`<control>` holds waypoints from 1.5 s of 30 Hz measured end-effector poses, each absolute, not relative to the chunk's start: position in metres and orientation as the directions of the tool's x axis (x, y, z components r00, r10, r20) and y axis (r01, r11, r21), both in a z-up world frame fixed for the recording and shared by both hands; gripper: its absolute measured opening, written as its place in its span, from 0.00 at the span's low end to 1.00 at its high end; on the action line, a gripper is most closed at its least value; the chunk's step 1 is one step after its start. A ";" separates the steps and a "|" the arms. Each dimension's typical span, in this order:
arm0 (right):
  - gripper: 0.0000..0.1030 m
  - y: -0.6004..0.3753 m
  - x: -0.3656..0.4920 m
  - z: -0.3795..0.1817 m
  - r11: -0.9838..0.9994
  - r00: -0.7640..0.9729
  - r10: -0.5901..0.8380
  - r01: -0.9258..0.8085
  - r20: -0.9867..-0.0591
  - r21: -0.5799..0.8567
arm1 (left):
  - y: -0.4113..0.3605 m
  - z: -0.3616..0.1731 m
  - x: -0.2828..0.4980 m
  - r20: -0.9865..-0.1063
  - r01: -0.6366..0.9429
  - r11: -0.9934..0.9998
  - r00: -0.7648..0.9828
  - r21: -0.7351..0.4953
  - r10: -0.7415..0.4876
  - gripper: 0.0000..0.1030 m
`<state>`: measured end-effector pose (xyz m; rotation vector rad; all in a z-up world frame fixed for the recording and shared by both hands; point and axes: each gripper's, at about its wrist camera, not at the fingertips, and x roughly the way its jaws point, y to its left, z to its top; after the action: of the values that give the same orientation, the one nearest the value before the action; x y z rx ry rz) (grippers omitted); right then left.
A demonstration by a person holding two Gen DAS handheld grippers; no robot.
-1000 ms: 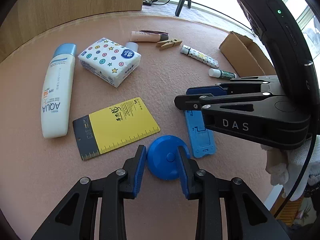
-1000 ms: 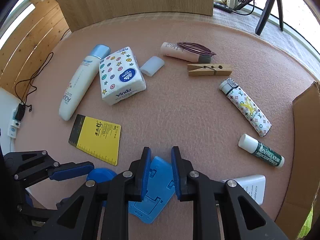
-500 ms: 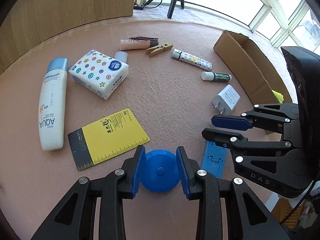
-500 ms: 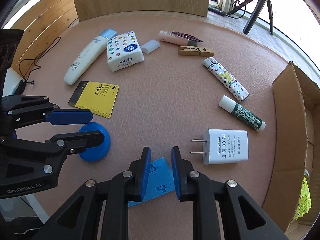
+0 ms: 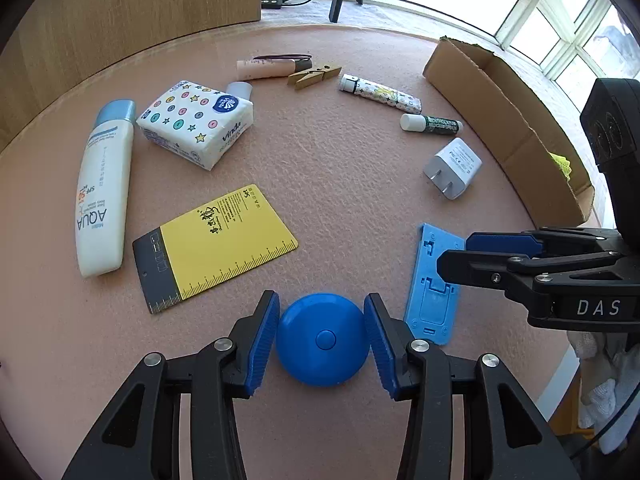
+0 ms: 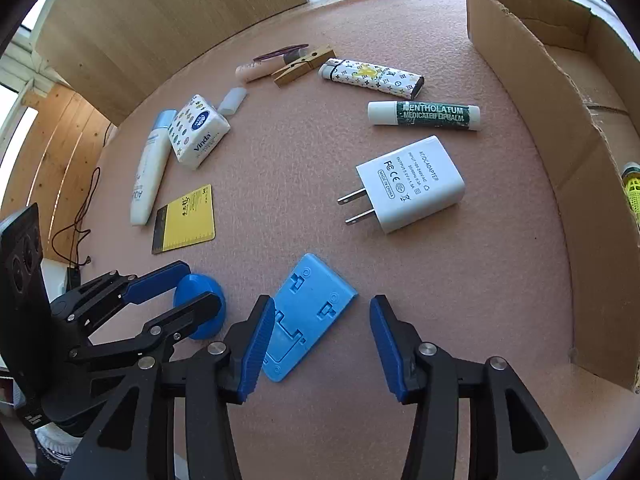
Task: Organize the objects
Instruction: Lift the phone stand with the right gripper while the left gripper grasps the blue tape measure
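Note:
A round blue tape measure [image 5: 322, 338] lies flat on the pink mat between the pads of my left gripper [image 5: 321, 308]. The jaws are opening and the pads stand just off its sides. A blue plastic phone stand [image 6: 308, 312] lies flat between the fingers of my right gripper [image 6: 322, 312]. Those jaws are opening too, with a wide gap on the stand's right. In the left wrist view the right gripper [image 5: 454, 254] hangs over the stand [image 5: 434, 280]. The right wrist view shows the left gripper [image 6: 202, 286] around the tape measure [image 6: 200, 300].
An open cardboard box [image 6: 560, 128] stands along the right edge. On the mat lie a white charger [image 6: 408, 184], lip balm [image 6: 424, 114], a patterned lighter [image 6: 372, 76], a clothespin [image 5: 314, 76], a pink tube [image 5: 268, 68], a tissue pack [image 5: 196, 122], a sunscreen bottle [image 5: 104, 192] and a yellow ruler card [image 5: 216, 246].
Both grippers' jaws have spread. The right gripper moved right and rolled, and the phone stand now lies loose between its fingers. The left pads have come off the tape measure.

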<state>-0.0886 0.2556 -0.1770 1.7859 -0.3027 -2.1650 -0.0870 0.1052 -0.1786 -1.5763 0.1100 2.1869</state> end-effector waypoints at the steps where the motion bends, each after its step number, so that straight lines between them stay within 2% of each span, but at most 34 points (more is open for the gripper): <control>1: 0.44 0.252 -0.090 -0.177 -0.928 -0.169 -0.368 0.117 -0.914 0.353 | 0.103 -0.179 -0.085 -0.919 -0.391 -0.901 -0.254 -0.187 0.301 0.46; 9: 0.46 0.204 -0.105 -0.178 -0.917 -0.170 -0.360 0.245 -0.917 0.315 | 0.072 -0.178 -0.068 -0.923 -0.332 -0.926 -0.271 -0.178 0.274 0.47; 12: 0.46 0.193 -0.104 -0.175 -0.918 -0.184 -0.342 0.276 -0.922 0.285 | 0.060 -0.173 -0.062 -0.922 -0.311 -0.936 -0.288 -0.166 0.259 0.53; 14: 0.46 0.192 -0.098 -0.173 -0.919 -0.194 -0.333 0.284 -0.923 0.272 | 0.055 -0.168 -0.056 -0.917 -0.310 -0.938 -0.306 -0.158 0.256 0.64; 16: 0.47 0.192 -0.091 -0.173 -0.924 -0.204 -0.308 0.295 -0.929 0.242 | 0.053 -0.167 -0.050 -0.915 -0.309 -0.938 -0.313 -0.154 0.253 0.68; 28: 0.47 0.179 -0.062 -0.178 -0.928 -0.262 -0.182 0.365 -0.948 0.077 | 0.057 -0.183 -0.049 -0.929 -0.280 -0.954 -0.311 -0.110 0.198 0.67; 31: 0.47 0.184 -0.063 -0.178 -0.928 -0.263 -0.172 0.367 -0.949 0.067 | 0.054 -0.183 -0.050 -0.929 -0.273 -0.955 -0.314 -0.112 0.199 0.64; 34: 0.46 0.191 -0.066 -0.178 -0.929 -0.261 -0.174 0.362 -0.949 0.071 | 0.049 -0.183 -0.050 -0.927 -0.253 -0.961 -0.322 -0.111 0.192 0.53; 35: 0.46 0.193 -0.066 -0.177 -0.931 -0.261 -0.174 0.359 -0.950 0.072 | 0.048 -0.183 -0.050 -0.927 -0.247 -0.962 -0.323 -0.113 0.192 0.53; 38: 0.40 0.196 -0.066 -0.177 -0.931 -0.263 -0.170 0.358 -0.950 0.067 | 0.046 -0.183 -0.052 -0.925 -0.247 -0.962 -0.324 -0.119 0.198 0.53; 40: 0.33 0.198 -0.065 -0.176 -0.931 -0.266 -0.174 0.359 -0.948 0.070 | 0.046 -0.183 -0.051 -0.924 -0.244 -0.963 -0.327 -0.117 0.196 0.53; 45: 0.32 0.204 -0.063 -0.175 -0.932 -0.263 -0.199 0.349 -0.944 0.099 | 0.042 -0.181 -0.050 -0.921 -0.223 -0.964 -0.325 -0.145 0.214 0.52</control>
<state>-0.0625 0.2036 -0.1748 1.6508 0.1834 -2.2466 -0.0502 0.0415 -0.1814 -1.6384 0.0115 2.3594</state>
